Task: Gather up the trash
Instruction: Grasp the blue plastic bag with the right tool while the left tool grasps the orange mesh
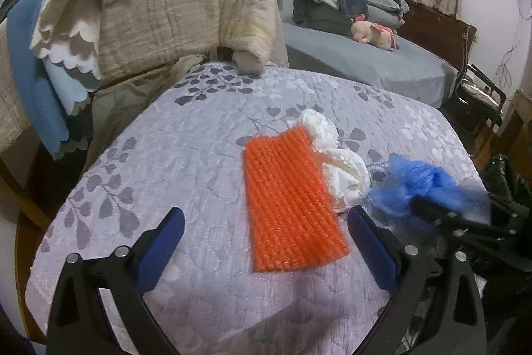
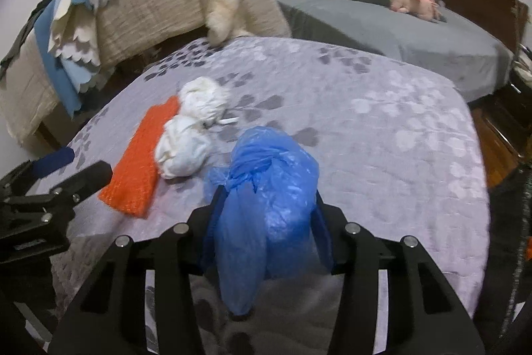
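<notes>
My right gripper (image 2: 267, 200) is shut on a knotted blue plastic bag (image 2: 266, 188), its pads pressing both sides; in the left wrist view the blue bag (image 1: 429, 185) appears blurred at the right. An orange mesh sheet (image 1: 292, 205) lies flat on the lilac leaf-patterned table cover (image 1: 166, 155). Two crumpled white wads (image 1: 339, 162) touch its right edge. My left gripper (image 1: 266, 215) stands open just before the orange sheet's near end, nothing between its fingers. From the right wrist, the left gripper (image 2: 89, 162) is at the far left beside the orange sheet (image 2: 139, 162).
A small white stick (image 2: 229, 121) lies by the wads. Behind the table a chair (image 1: 186, 5) carries a beige blanket and blue and white cloths. A grey bed (image 1: 365, 62) with piled clothes and a pink plush toy (image 1: 372, 32) stands at back right.
</notes>
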